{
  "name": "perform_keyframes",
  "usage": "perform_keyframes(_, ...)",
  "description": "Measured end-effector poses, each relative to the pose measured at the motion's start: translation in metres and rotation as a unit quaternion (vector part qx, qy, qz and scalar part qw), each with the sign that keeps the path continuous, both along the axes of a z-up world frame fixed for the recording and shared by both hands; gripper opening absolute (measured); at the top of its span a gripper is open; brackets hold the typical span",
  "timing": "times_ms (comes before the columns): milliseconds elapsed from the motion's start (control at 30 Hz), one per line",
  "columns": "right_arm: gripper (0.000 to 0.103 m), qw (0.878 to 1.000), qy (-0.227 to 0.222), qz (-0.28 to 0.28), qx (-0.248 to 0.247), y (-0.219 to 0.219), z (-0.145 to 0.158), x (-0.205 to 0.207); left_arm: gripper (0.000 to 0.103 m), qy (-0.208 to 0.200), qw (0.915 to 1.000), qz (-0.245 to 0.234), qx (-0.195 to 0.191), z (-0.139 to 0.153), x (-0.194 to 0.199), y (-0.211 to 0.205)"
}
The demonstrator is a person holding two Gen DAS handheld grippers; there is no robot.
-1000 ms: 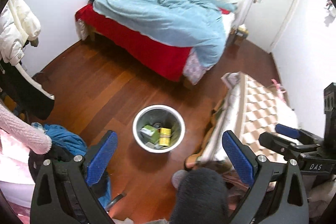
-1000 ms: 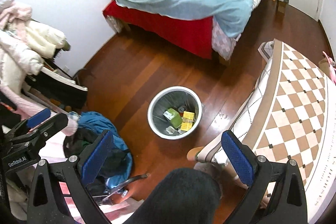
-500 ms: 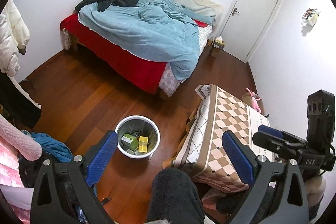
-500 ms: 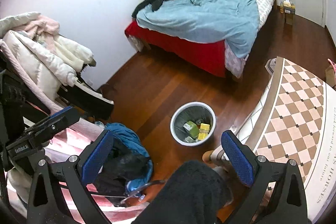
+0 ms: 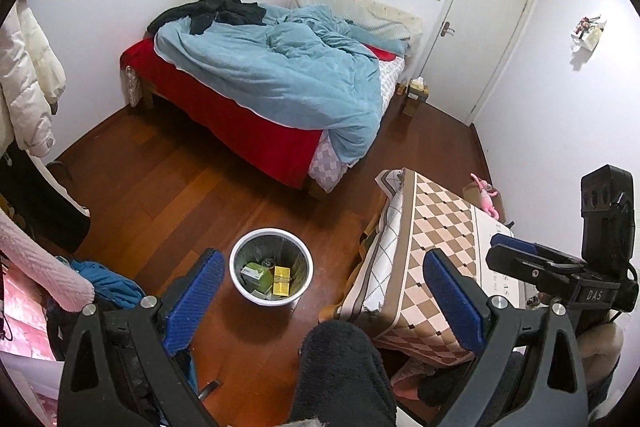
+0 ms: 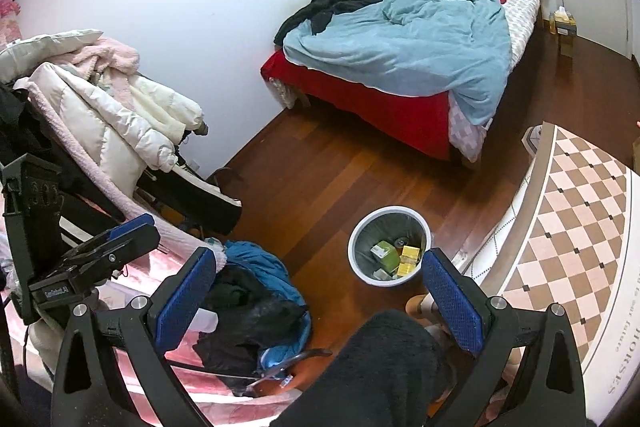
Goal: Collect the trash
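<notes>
A white round trash bin (image 5: 238, 281) stands on the wooden floor; it also shows in the right wrist view (image 6: 357, 259). Inside lie a green box (image 5: 256, 273) and a yellow box (image 5: 282, 279), also seen in the right wrist view as green (image 6: 384, 253) and yellow (image 6: 410, 259). My left gripper (image 5: 324, 291) is open and empty, held high above the floor. My right gripper (image 6: 316, 287) is open and empty, also high up. Each gripper appears in the other's view, the right one (image 5: 560, 275) and the left one (image 6: 92, 259).
A bed with a blue duvet (image 5: 280, 67) stands by the far wall. A table with a checkered cloth (image 5: 432, 227) is at the right. Coats and clothes (image 6: 100, 107) pile up at the left, a blue garment (image 6: 256, 267) on the floor. A white door (image 5: 480, 39) is at the back right.
Both grippers have risen and pulled back from the bin, which now looks smaller and lower in both views. Both stay open and empty.
</notes>
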State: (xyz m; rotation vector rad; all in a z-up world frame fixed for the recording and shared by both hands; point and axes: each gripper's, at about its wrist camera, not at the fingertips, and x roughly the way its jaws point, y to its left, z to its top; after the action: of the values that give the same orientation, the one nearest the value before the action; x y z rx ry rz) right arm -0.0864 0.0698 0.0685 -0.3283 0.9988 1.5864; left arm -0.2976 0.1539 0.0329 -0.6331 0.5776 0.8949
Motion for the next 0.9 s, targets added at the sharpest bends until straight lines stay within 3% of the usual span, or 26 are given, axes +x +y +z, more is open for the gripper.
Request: perform_keyframes(900,0.103,1.0,-0.007,0.011,0.002,-0.0021,0.0069,-0.0111,0.103,-0.007,0.9999,-0.008,0.013,0.0089,0.0018,-0.0037)
